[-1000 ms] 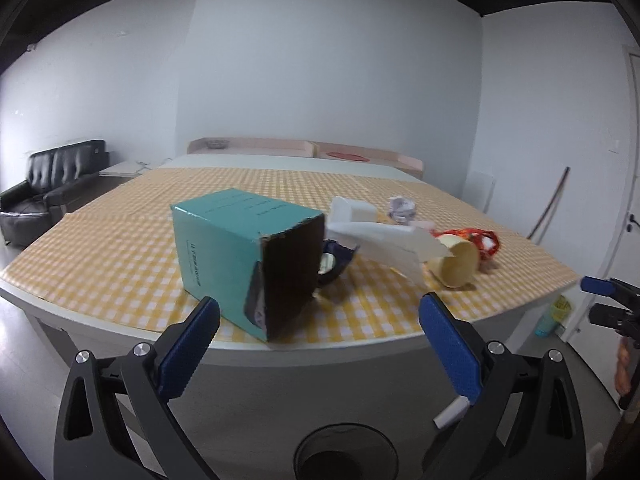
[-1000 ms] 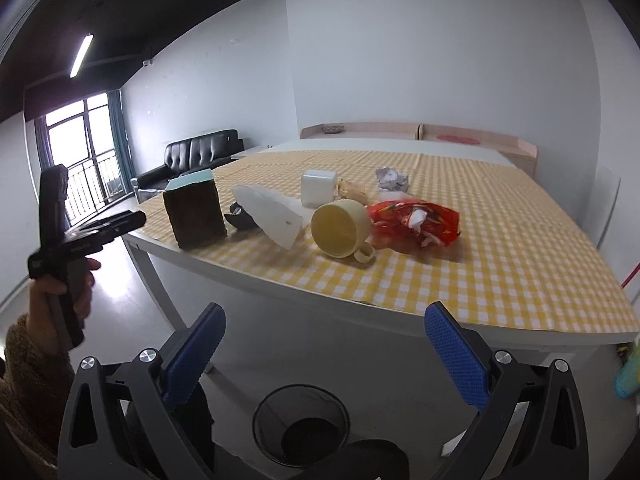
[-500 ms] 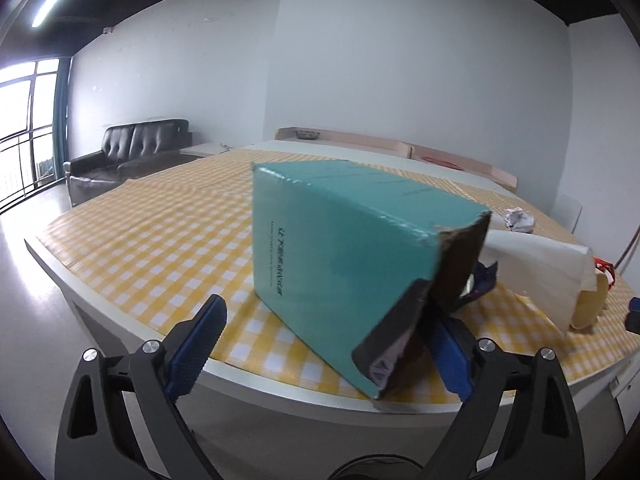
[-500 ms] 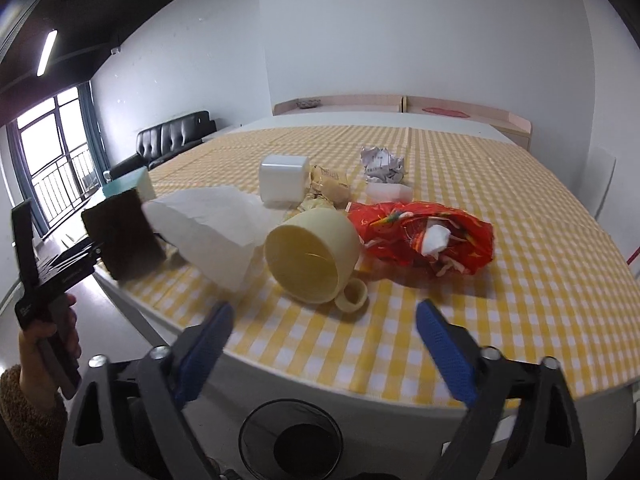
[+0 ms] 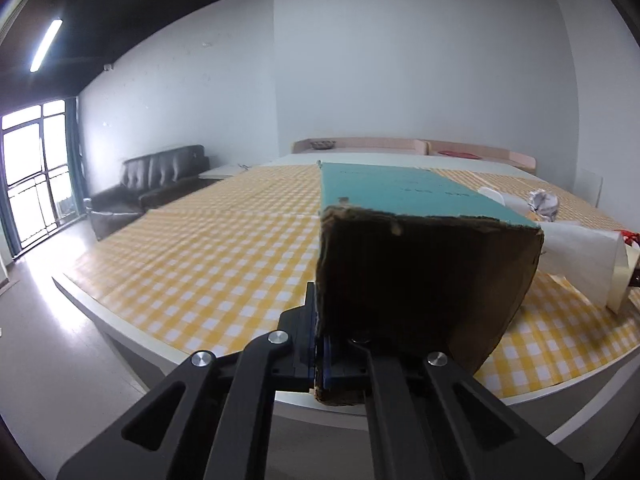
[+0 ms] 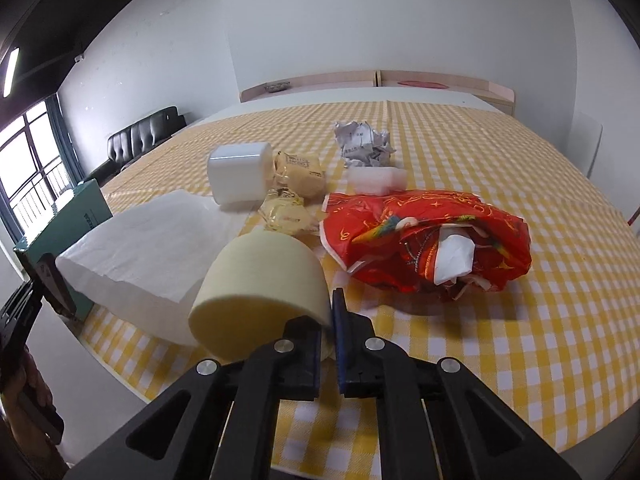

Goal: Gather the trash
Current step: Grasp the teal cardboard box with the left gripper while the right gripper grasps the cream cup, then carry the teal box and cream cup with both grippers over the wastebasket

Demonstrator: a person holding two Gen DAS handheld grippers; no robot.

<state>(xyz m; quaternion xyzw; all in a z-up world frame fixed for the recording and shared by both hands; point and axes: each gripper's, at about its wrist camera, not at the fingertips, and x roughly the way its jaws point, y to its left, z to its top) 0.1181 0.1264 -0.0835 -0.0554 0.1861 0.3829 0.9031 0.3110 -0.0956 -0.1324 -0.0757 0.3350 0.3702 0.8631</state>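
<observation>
Trash on yellow-checked table [image 6: 520, 360], black sofa [image 5: 160, 180], white walls

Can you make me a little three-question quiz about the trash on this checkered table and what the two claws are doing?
1. True or false: the left claw is shut on a flap of the teal cardboard box.
2. Which thing does the right claw pinch? A) red plastic bag B) cream cup C) crumpled paper ball
3. Fill in: the cream cup lies on its ____, with its open mouth toward the camera.

Key: 1 true. 2 B, by the cup's rim. 3 side.
</observation>
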